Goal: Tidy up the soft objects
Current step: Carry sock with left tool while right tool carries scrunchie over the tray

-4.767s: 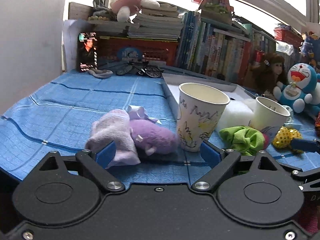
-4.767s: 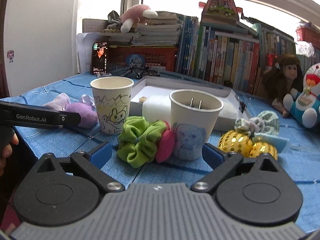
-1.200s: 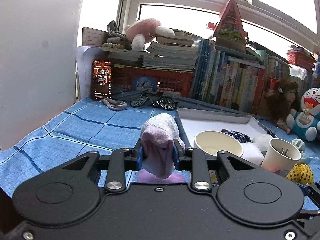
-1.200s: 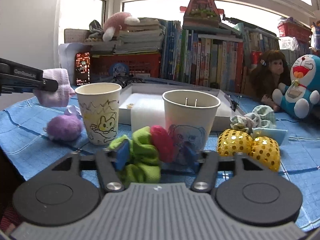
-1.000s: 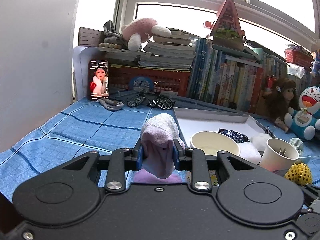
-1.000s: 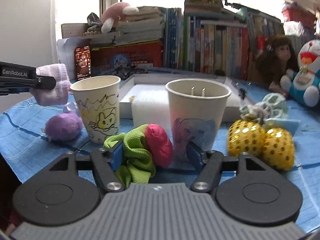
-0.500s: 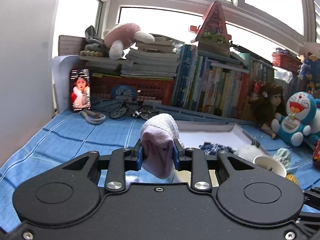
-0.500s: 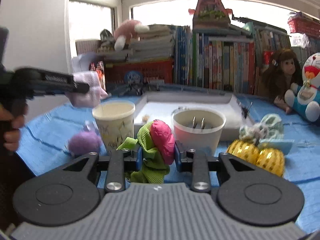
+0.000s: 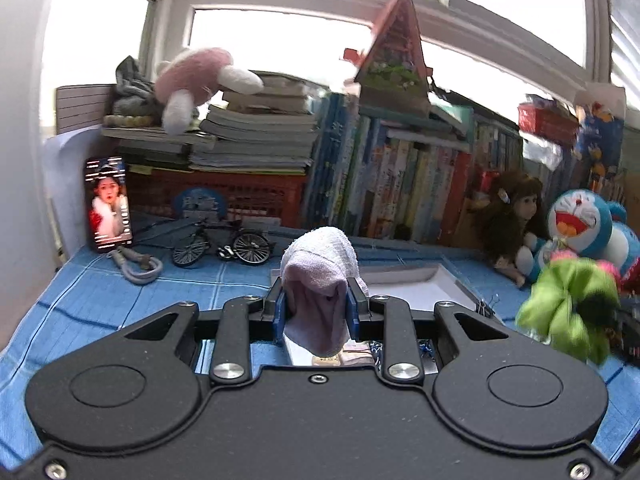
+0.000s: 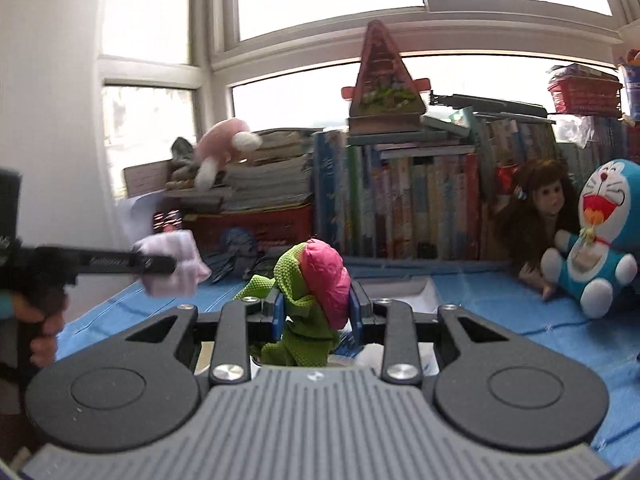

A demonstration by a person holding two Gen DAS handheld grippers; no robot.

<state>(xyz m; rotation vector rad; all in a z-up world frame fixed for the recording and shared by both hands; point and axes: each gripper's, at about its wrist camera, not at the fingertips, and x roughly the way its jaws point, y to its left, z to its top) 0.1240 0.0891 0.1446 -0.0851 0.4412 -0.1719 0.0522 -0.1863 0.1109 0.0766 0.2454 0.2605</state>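
Note:
My left gripper (image 9: 315, 307) is shut on a pale lilac rolled cloth (image 9: 318, 280), held up above the blue tablecloth (image 9: 100, 300). The same cloth (image 10: 172, 268) shows at the left of the right wrist view, at the tip of the left gripper, which a hand holds. My right gripper (image 10: 316, 312) is shut on a green and pink scrunchie (image 10: 316, 280), lifted clear of the table. That scrunchie (image 9: 572, 300) appears blurred at the right of the left wrist view. A white tray (image 9: 416, 284) lies behind the cloth. The paper cups are hidden below both grippers.
Books (image 9: 400, 168), a red crate (image 9: 240, 196), a phone (image 9: 108, 204) and a toy bicycle (image 9: 224, 244) line the back. A brown-haired doll (image 10: 532, 208) and a blue cat plush (image 10: 600, 236) sit at the right. A wall stands at the left.
Both grippers have risen with their loads; the cups have dropped out of sight. The right gripper closed on the scrunchie about a second ago and lifted it off the table.

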